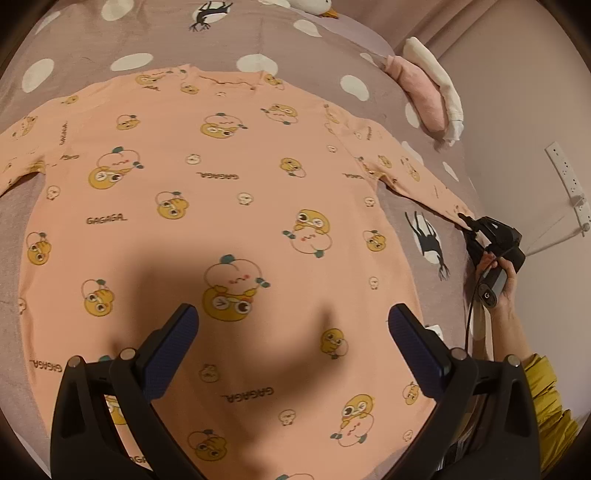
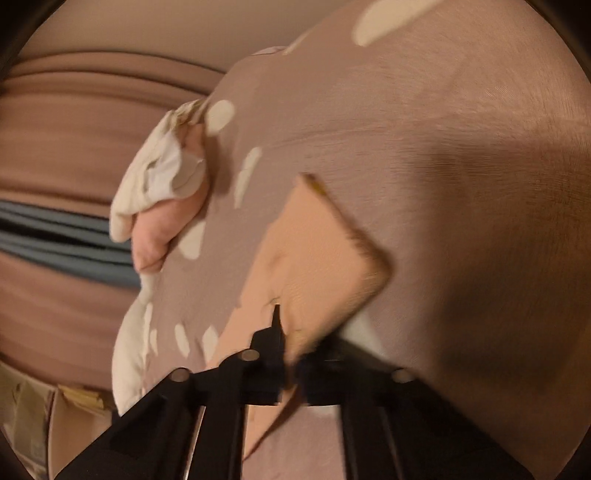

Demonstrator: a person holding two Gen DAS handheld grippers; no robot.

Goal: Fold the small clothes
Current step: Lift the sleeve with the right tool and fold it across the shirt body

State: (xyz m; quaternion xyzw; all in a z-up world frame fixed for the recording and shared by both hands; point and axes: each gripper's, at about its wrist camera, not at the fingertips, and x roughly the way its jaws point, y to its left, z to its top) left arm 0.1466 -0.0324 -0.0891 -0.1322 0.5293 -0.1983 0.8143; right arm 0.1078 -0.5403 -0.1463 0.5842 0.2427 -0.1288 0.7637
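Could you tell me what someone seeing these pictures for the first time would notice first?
A peach long-sleeved top printed with cartoon ducks lies spread flat on a mauve polka-dot bedspread. The right gripper pinches the cuff of one sleeve at the bed's edge, while the open left gripper hovers above the top's body.

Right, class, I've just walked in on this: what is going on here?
A person is folding a peach cartoon-print top spread flat on a spotted bedspread. The right gripper is shut on the cuff of one sleeve, stretched out sideways. The left gripper hovers open over the lower body. No fold is made yet.
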